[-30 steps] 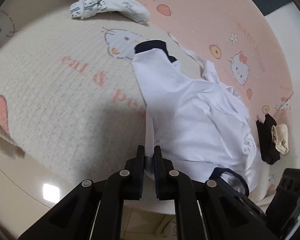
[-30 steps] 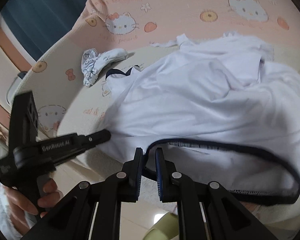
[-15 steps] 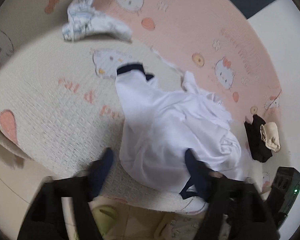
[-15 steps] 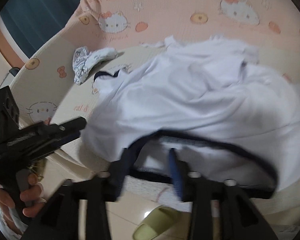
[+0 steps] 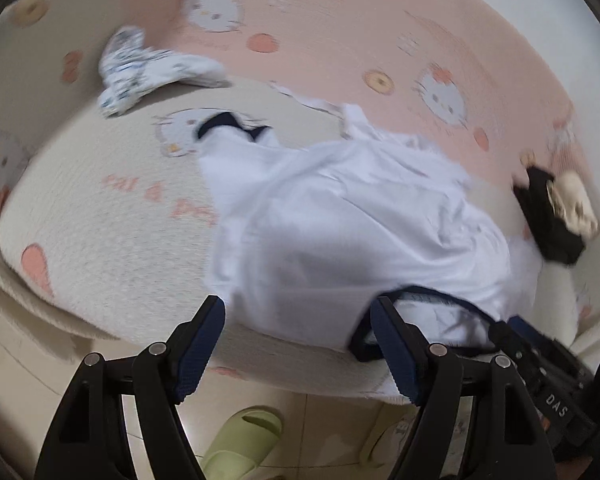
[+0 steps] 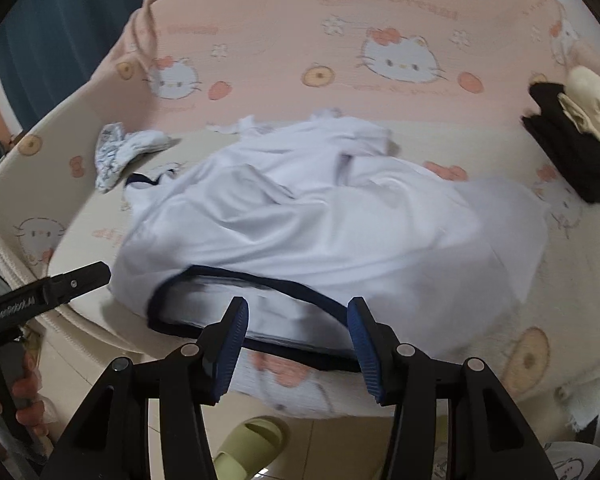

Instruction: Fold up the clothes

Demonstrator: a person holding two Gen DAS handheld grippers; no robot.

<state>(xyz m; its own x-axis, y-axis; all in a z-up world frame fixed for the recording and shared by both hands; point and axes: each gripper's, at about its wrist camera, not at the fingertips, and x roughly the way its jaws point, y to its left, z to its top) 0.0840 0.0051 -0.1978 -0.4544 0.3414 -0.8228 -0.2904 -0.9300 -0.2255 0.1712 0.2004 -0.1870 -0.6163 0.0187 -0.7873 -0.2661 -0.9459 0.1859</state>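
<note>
The white shirt (image 6: 320, 216) with dark blue trim lies crumpled on the cartoon-print bed (image 6: 284, 52), spread from its middle toward my near edge, its dark-edged neck opening (image 6: 256, 280) nearest me and one dark-cuffed sleeve (image 5: 232, 124) reaching to the far left. My left hand-held gripper (image 5: 298, 340) hangs just off the near left corner of the shirt with its jaws wide apart and nothing between them; my right hand-held gripper (image 6: 298, 336) hovers over the neck opening, likewise spread and empty. Both views are a bit smeared, so fine creases are hard to read. The shirt is neither flat nor folded; this heap could fit my laying it out to start a fold or my regripping midway, and I can't say which. Whichever it is, I judge a good fold needs each jaw to bite a single clear edge, not a bunched layer, and the two grips set well apart so the cloth pulls taut and even. The thin fabric will likely slide and drag on the textured cover. A small patterned garment (image 5: 148, 68) lies far left and a black and cream pile (image 6: 572, 128) far right, both clear of the shirt. A green slipper (image 6: 252, 444) sits on the floor below me.
</note>
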